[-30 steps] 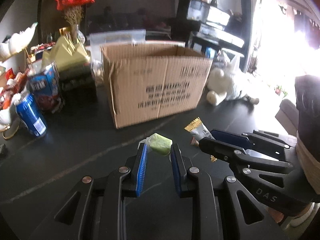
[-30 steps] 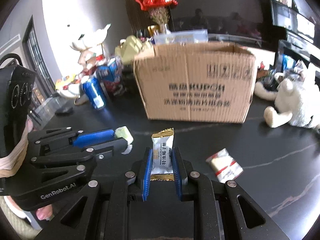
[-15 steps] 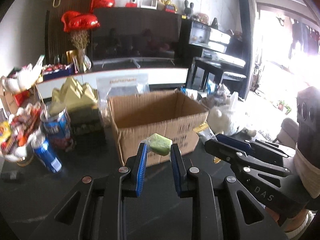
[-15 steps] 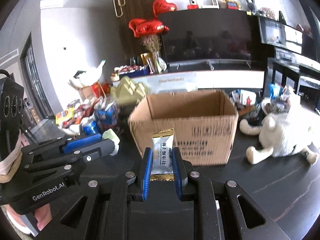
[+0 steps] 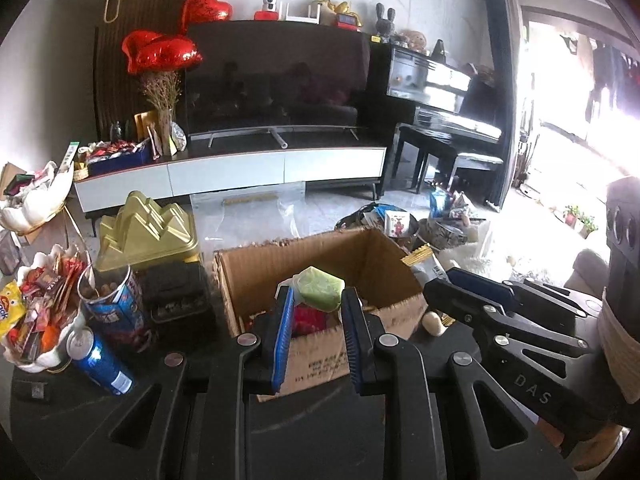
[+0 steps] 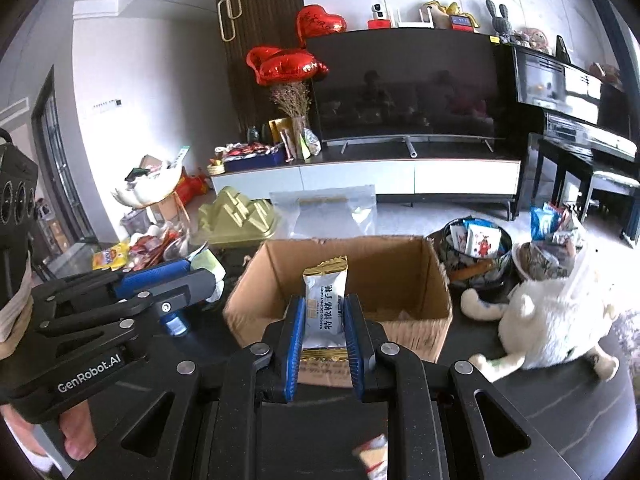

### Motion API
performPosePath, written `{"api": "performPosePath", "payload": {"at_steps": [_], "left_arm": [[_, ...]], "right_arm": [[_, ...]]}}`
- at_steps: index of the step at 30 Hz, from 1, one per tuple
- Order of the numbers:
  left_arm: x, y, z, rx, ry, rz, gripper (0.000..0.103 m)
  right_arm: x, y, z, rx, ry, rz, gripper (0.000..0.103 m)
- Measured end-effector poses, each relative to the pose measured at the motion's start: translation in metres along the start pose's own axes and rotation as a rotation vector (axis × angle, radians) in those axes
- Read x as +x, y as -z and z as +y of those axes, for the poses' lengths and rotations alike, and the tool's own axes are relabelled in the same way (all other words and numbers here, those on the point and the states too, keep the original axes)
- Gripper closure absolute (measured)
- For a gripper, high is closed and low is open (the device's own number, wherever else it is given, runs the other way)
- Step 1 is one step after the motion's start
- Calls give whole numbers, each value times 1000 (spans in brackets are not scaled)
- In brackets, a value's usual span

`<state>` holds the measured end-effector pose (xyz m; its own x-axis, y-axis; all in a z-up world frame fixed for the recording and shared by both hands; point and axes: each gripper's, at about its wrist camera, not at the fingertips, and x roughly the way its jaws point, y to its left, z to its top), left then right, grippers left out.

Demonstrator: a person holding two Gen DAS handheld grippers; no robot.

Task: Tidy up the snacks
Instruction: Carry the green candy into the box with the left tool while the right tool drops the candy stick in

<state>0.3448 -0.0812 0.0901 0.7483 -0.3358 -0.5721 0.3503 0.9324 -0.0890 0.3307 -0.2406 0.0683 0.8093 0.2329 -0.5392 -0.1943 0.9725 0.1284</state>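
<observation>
Two grippers are carrying snacks to the cardboard box (image 5: 320,280) at centre frame, the left gripper (image 5: 316,320) clamping a green candy (image 5: 322,288) and the right gripper (image 6: 325,336) pinching a white coconut-candy packet (image 6: 324,308), so releasing over the opening looks next.

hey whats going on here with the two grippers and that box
A person is sorting snacks with a handheld gripper in each hand. The left gripper is shut on a green wrapped snack, and the right gripper is shut on a white coconut candy packet. Both are held up at the near edge of the open cardboard box on the dark table; nothing has been let go yet. Something red already lies in the box. More snacks sit in bowls around it.
</observation>
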Motion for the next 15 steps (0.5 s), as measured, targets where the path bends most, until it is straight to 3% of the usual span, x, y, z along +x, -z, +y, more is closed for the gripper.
{"api": "performPosePath", "payload": {"at_steps": [9,10,12,13,15], "left_arm": [[43,-18,10,-27,0,48,77],[50,-21,12,-28,-10,56,75],[58,-25,14,-35,-41,69,60],[61,-26,16,-42,-53,74,52],[62,-25,18,-46,-66,69,51]], "right_arm": [[34,-23,-18,21,10,22,82],[38,-24,-19,22,8,27,81],[46,-27,-21,24,19,34,80],[50,-28,-23,28,31,41,73],[53,-28,-27,39,48,47,64]]}}
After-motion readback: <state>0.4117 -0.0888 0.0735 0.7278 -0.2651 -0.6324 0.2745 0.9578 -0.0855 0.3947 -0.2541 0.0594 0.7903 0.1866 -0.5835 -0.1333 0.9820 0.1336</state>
